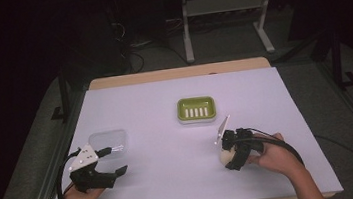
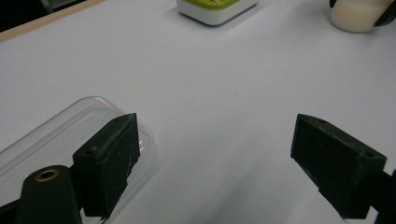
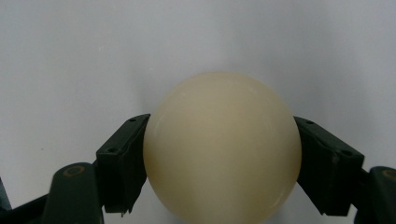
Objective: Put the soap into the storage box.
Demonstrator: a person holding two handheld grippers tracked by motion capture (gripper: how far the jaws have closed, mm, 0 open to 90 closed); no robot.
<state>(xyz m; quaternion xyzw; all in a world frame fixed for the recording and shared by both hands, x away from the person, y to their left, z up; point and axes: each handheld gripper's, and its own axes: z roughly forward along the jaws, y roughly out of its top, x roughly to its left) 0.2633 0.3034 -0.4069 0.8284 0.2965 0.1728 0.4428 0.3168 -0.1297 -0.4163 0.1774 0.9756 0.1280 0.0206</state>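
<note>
White table (image 1: pixel 173 180); right gripper (image 1: pixel 231 156) fingers clamp smooth cream soap bar (image 3: pixel 222 149); left gripper (image 1: pixel 113 161) fingers wide, empty.

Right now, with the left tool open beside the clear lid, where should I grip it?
Grip the clear lid across its near long rim, coming down from above with the left tool. It lies flat and shallow on the table, so only the raised rounded edge gives the jaws something to close on.
</note>
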